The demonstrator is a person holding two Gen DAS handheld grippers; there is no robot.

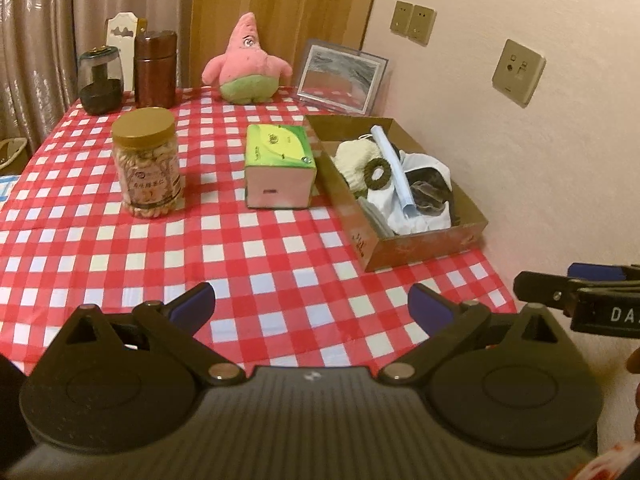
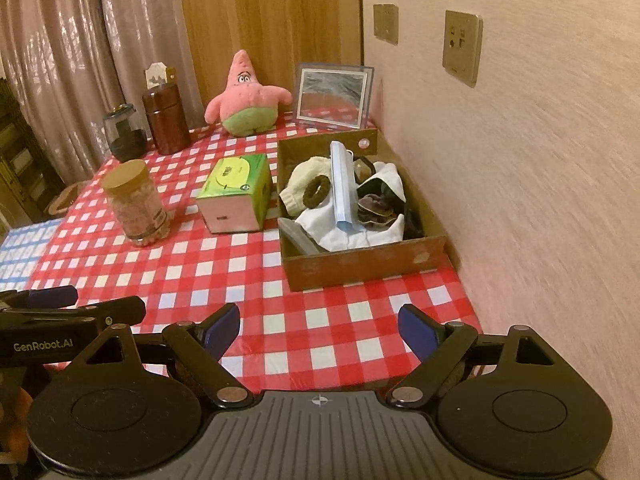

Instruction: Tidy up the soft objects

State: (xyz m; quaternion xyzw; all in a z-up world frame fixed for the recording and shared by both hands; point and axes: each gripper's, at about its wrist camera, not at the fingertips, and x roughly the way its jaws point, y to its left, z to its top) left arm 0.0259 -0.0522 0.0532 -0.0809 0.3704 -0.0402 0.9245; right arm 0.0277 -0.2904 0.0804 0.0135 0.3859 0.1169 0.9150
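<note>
Over on the right, the cardboard box (image 2: 362, 262) already holds the soft stuff. Left gripper (image 1: 311, 306) and right gripper (image 2: 319, 330) hover wide open, empty. Probably wrapping up; only the pink plush (image 2: 246, 96), far back, seems left to grab.

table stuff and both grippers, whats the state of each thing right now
left gripper: open, empty
right gripper: open, empty
cardboard box: open-topped, filled with soft items
blue face mask: lying on top of the pile in the box
green scrunchie: in the box, on the cream knit
snack jar: upright, lid on
tissue box: closed, on the tablecloth
pink plush: sitting upright, outside the box
</note>
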